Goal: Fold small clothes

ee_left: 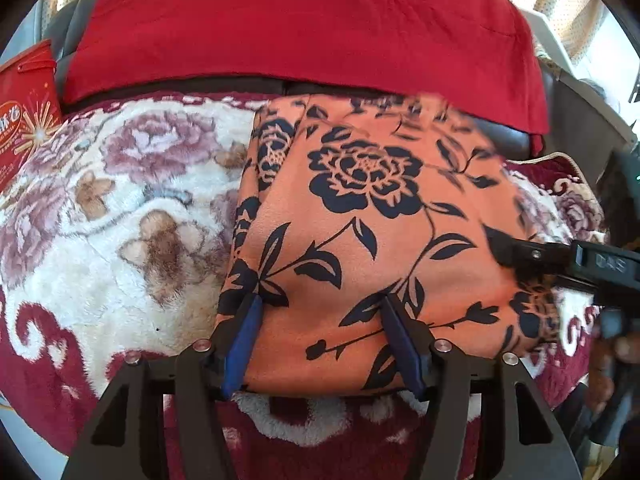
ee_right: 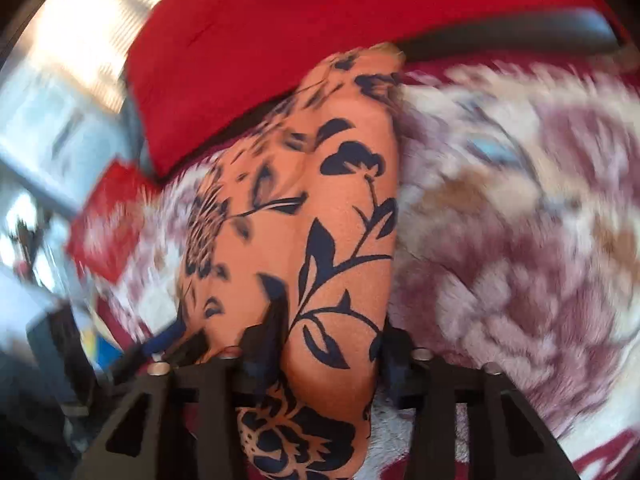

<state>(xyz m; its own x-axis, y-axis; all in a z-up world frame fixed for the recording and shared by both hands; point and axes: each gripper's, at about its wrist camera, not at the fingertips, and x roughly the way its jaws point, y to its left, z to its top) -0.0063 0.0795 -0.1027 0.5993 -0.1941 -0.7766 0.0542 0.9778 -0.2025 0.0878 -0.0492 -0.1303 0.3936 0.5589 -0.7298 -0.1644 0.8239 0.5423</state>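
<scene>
Garment (ee_left: 360, 216) on blanket (ee_left: 120, 208), cushion (ee_left: 300, 20) behind, box (ee_left: 24, 120) far left

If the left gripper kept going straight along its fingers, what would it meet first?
The left gripper already sits over the orange floral garment, fingers apart, so it would meet more of that cloth first. Beyond it lies the red cushion, though depth is unclear.

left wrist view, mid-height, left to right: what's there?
red box → floral plush blanket → orange floral garment → right gripper coming in from the right edge.
</scene>
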